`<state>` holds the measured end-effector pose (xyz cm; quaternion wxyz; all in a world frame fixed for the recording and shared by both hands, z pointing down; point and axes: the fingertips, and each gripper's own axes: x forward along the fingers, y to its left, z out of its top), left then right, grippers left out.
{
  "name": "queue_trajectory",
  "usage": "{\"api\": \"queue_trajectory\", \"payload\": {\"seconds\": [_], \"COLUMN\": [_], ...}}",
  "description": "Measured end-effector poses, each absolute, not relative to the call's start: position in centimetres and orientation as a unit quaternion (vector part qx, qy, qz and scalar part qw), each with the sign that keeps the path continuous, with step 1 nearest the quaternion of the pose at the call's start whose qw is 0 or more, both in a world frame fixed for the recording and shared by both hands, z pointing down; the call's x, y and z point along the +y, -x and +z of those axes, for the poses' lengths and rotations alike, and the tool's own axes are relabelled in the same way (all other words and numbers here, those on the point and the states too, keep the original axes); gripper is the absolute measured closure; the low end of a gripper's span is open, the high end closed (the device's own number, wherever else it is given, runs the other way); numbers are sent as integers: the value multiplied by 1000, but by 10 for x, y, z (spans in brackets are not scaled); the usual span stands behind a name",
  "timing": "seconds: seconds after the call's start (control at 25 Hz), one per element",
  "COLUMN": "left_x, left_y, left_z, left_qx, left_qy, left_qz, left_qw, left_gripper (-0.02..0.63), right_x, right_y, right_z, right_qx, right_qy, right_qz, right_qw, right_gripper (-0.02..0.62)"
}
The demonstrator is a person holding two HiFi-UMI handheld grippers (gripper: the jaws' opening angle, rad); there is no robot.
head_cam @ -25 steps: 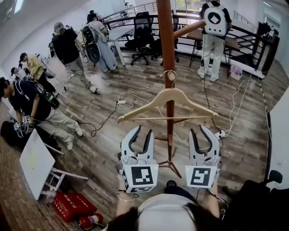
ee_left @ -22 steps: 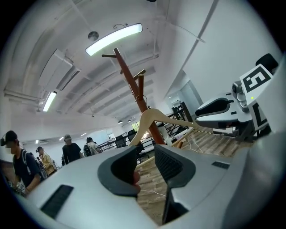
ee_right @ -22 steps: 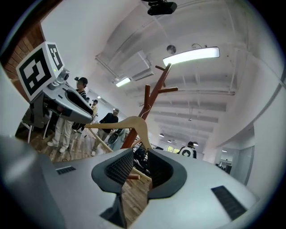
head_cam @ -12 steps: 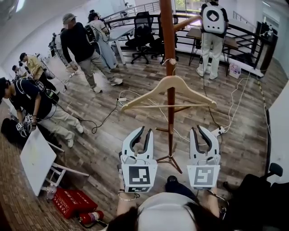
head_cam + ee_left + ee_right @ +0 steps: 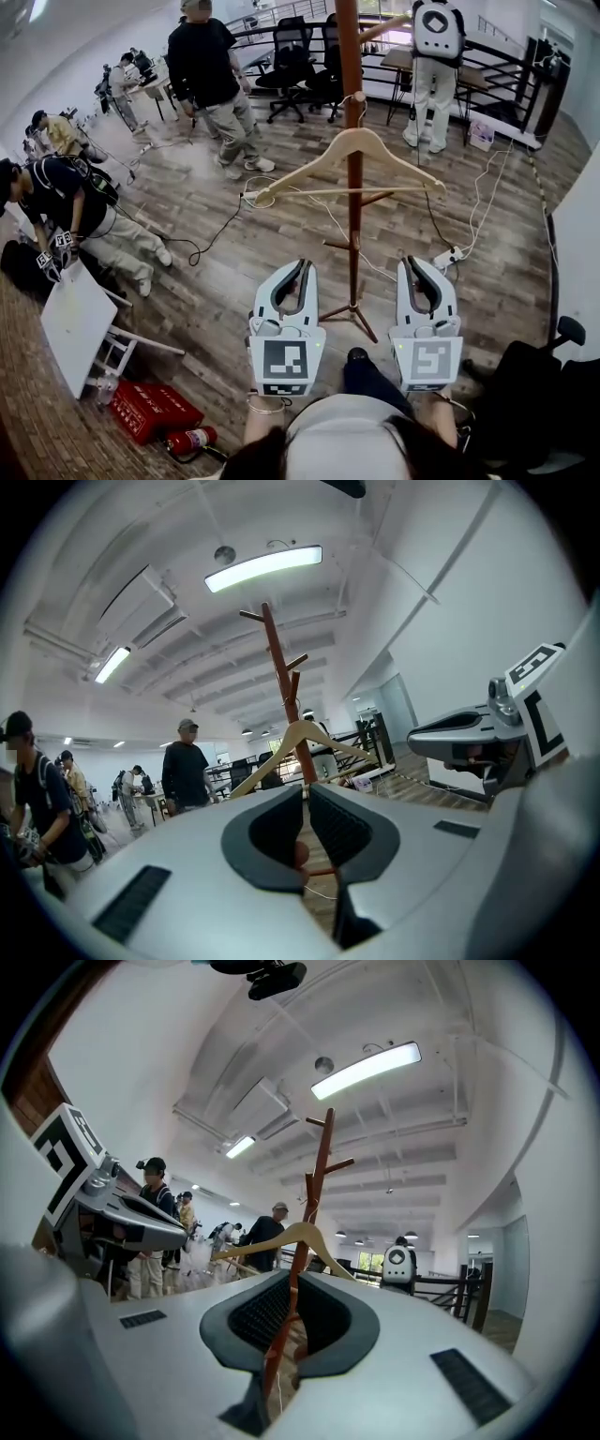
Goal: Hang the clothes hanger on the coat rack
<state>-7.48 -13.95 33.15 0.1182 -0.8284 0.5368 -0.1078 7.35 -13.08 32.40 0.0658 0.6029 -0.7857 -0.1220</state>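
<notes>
The pale wooden clothes hanger [image 5: 300, 169] hangs by its hook from a peg of the brown wooden coat rack [image 5: 349, 56], tilted with its left end lower. Both grippers are held level in front of the rack, short of the hanger and apart from it. The jaws of my left gripper [image 5: 292, 267] are closing, almost together, with nothing between them. My right gripper [image 5: 424, 262] is closing the same way and is also empty. The left gripper view shows the hanger [image 5: 281, 747] and the rack [image 5: 277, 658] beyond the jaws. They appear again as hanger [image 5: 272, 1239] and rack [image 5: 322, 1162] in the right gripper view.
The rack's tripod feet [image 5: 352, 314] stand on the wood floor just ahead of me. A power strip [image 5: 441, 258] and cables lie to the right. At the left are several people [image 5: 211, 66], a tipped white table [image 5: 75, 323], a red box [image 5: 145, 412] and a fire extinguisher [image 5: 192, 439].
Both grippers have drawn back from the hanger and their jaws have gone from wide apart to nearly together. The hanger stays on the peg. A person in black has walked right across the room.
</notes>
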Motion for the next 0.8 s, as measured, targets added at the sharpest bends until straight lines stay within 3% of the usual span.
{"api": "queue_trajectory", "payload": {"seconds": [0.4, 0.8], "left_x": [-91, -46], "left_y": [88, 93], "left_z": [335, 338], "left_qx": [533, 530], "left_qy": [835, 838], "left_qz": [-88, -89], "left_qw": [99, 96], "left_gripper": [589, 591], "right_x": [-80, -33], "right_y": [-65, -57], "right_z": [324, 328], "right_qx": [-789, -783], "right_qy": [-606, -613], "right_qz": [-100, -101], "right_qw": [23, 35], "right_gripper": [552, 554]}}
